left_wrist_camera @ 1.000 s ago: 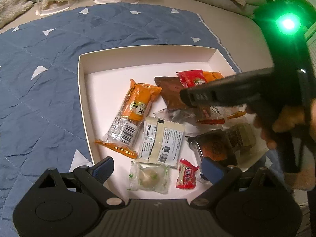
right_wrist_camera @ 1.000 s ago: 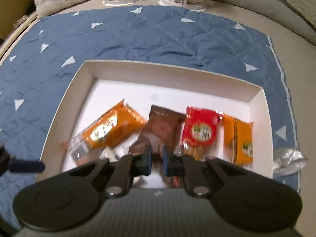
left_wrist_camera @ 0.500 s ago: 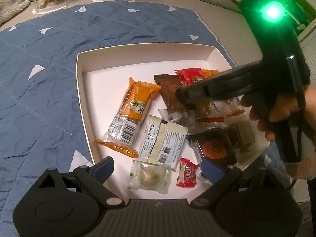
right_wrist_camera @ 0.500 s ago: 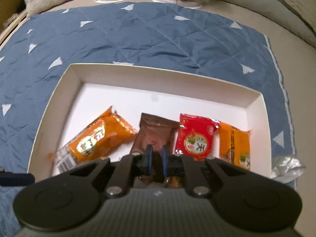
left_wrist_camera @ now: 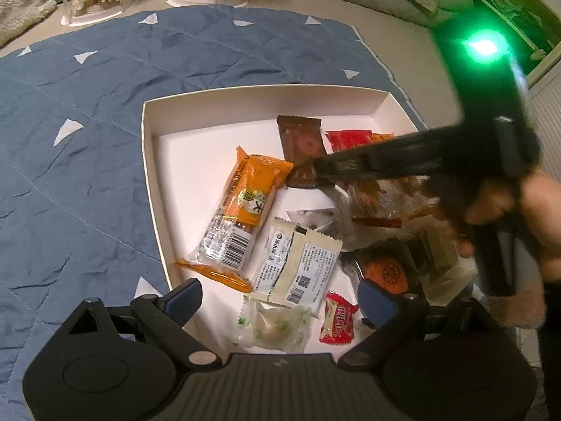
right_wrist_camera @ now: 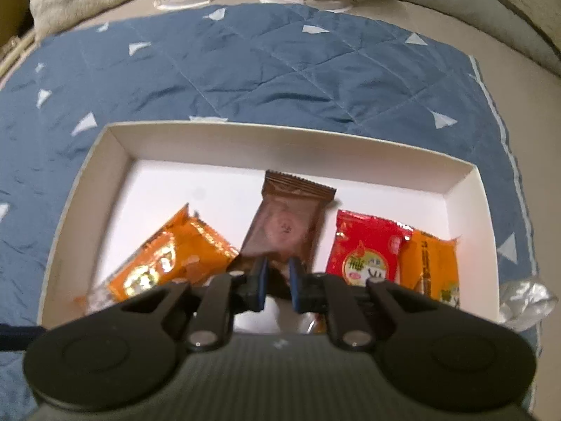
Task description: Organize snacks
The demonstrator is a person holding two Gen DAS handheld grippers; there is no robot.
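Brown packet [right_wrist_camera: 288,224] lying upright-on-plan in the white tray [right_wrist_camera: 280,140], its far crimped edge toward the back wall and its near end between the pads of the right gripper [right_wrist_camera: 277,280]; the jaws are nearly closed and appear to pinch that near edge, though the contact itself is partly hidden by the fingers. Compared with a second ago, the packet now sits farther up the tray and straighter, clear of the red packet [right_wrist_camera: 364,245] and of the long orange packet [right_wrist_camera: 168,263] on either side, where it had overlapped the cluster; judged from this, the snacks are being drawn out of the heap into a row, and the step in hand is the placing of the brown one. The second orange packet [right_wrist_camera: 433,263] lies just right of the red. In the left view, the left gripper [left_wrist_camera: 280,298] hovers wide open and empty over the near end of the tray, above the white sachet [left_wrist_camera: 298,263], a pale candy [left_wrist_camera: 273,326] and a small red candy [left_wrist_camera: 338,319], none touched. The tray rests on a blue quilt [right_wrist_camera: 245,70].
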